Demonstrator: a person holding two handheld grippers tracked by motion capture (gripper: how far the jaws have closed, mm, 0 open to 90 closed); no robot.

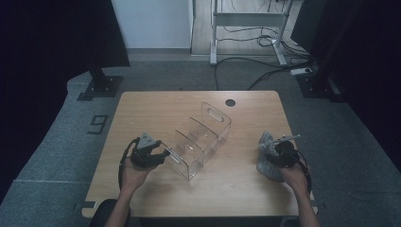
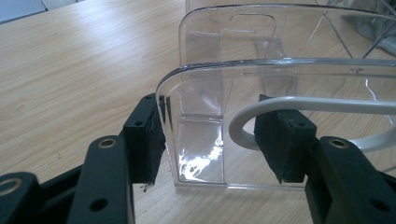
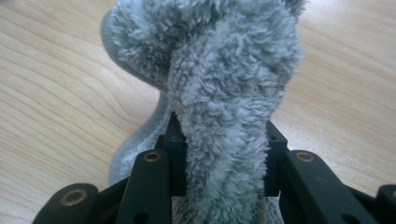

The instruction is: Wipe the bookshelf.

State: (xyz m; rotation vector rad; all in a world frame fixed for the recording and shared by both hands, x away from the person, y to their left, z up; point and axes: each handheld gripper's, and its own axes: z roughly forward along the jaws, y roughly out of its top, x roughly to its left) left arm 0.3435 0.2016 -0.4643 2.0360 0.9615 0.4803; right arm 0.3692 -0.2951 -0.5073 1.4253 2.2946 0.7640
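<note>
We grip organiser and cloth.
Left tool [image 1: 163, 155] clamps the clear organiser [image 1: 201, 142] end wall, centre frame; right tool [image 3: 224, 161] pinches the grey fleece cloth [image 3: 224, 70].

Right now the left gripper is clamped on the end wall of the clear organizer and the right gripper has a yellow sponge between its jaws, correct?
Not quite. The right gripper is shut on a grey fluffy cloth, not a yellow sponge, as the right gripper view shows. The rest stands: the left gripper clamps the end wall of the clear organizer.
</note>
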